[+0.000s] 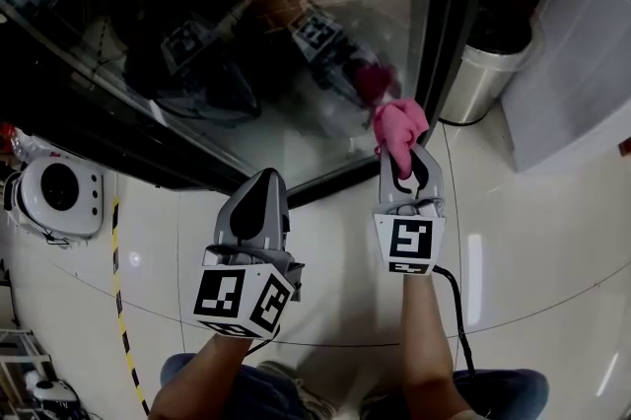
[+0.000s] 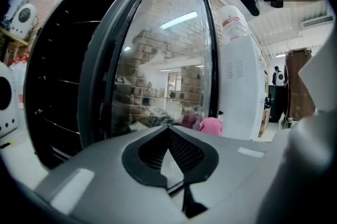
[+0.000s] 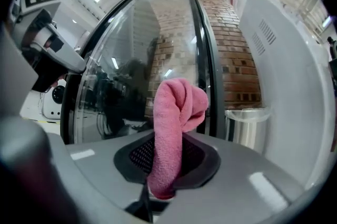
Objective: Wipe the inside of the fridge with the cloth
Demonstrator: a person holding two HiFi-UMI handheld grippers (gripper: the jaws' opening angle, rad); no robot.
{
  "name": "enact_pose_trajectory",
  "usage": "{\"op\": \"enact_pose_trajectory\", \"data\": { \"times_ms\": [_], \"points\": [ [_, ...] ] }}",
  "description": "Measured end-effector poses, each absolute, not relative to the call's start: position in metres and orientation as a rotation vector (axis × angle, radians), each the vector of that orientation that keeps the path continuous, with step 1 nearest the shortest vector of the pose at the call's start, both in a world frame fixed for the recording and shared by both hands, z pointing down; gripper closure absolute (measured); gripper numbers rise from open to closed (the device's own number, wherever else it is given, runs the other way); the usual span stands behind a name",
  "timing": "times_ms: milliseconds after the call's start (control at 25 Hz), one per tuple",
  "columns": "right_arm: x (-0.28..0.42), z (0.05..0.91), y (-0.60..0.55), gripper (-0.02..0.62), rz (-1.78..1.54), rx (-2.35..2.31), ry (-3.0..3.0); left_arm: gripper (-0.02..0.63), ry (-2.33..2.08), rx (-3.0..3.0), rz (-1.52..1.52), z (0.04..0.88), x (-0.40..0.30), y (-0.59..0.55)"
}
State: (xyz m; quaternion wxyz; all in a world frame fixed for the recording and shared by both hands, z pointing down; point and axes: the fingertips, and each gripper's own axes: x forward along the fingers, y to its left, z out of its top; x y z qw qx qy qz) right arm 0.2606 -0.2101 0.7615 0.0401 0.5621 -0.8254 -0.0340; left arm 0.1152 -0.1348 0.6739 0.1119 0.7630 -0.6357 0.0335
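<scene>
While upright, pink cloth (image 3: 178,112) between right tongs (image 3: 167,157).

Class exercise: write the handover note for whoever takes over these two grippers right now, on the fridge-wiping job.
Left gripper: shut, empty, in front of the glass door.
Right gripper: shut on the pink cloth, which sticks up out of the jaws near the door's right edge.
Fridge: the dark shelved interior shows left of the door in the left gripper view.
Done: cloth is in the gripper.
Left: the cloth touches nothing inside, so all the wiping remains.
</scene>
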Motion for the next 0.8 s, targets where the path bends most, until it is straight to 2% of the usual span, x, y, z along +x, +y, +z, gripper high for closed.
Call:
{"op": "enact_pose_trajectory", "data": {
  "times_ms": [160, 360, 800],
  "points": [
    [0.247, 0.744, -0.199, 0.534, -0.124, 1.74, -2.595, 0.597, -1.893, 2.261, 0.138, 0.677, 0.114, -0.135],
    [0.194, 0.713, -0.164, 0.534, -0.12, 1.731, -2.812, 0.597, -1.913, 2.282, 0.171, 0.693, 0.108, -0.133],
    [0.103, 0.785, -0.118, 0.534, -0.031, 1.393, -2.807, 0.597, -1.982, 2.072, 0.23, 0.734, 0.058, -0.121]
  ]
}}
